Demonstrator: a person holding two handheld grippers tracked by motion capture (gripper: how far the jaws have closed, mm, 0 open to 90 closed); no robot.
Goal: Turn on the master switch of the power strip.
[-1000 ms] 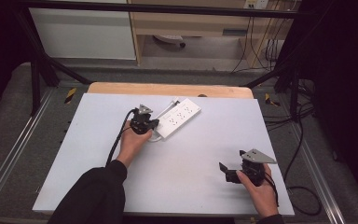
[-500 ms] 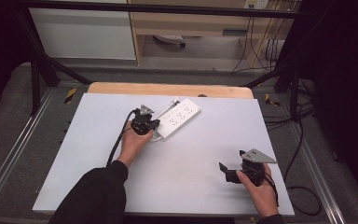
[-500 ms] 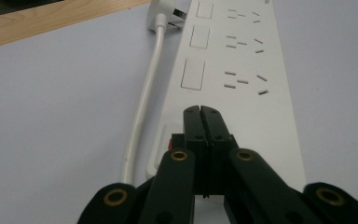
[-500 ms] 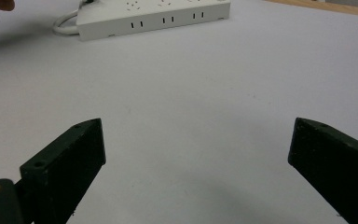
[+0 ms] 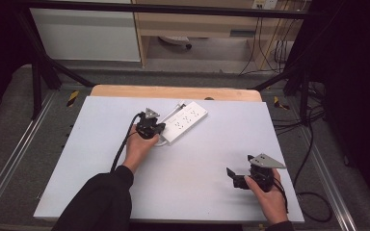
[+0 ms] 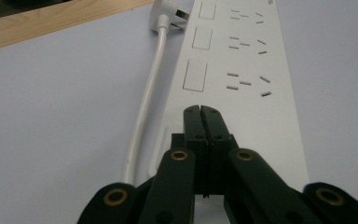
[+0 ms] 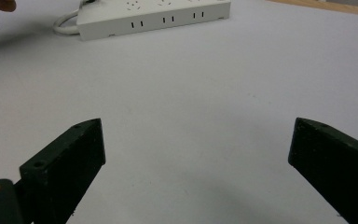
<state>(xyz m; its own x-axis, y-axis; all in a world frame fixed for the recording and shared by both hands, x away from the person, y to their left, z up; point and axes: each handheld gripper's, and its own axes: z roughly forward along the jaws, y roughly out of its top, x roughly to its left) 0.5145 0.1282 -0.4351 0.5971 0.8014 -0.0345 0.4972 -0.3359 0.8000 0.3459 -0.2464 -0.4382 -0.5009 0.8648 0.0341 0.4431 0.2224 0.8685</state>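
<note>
Both hands unmoved; left gripper (image 6: pixel 200 112) fingers remain closed over power strip (image 6: pixel 242 84).

My left hand (image 5: pixel 137 144) reaches far out in front of me, with a dark sleeve (image 5: pixel 96 202) on that arm, and it holds the left gripper (image 5: pixel 158 129) low and pointing forward. Its two black jaws are pressed tight together — no gap between them, nothing in them. My right hand (image 5: pixel 270 195) stays close to me and holds the right gripper (image 5: pixel 231 177), which points to my left. Its jaws stand wide apart — nothing is between them.
</note>
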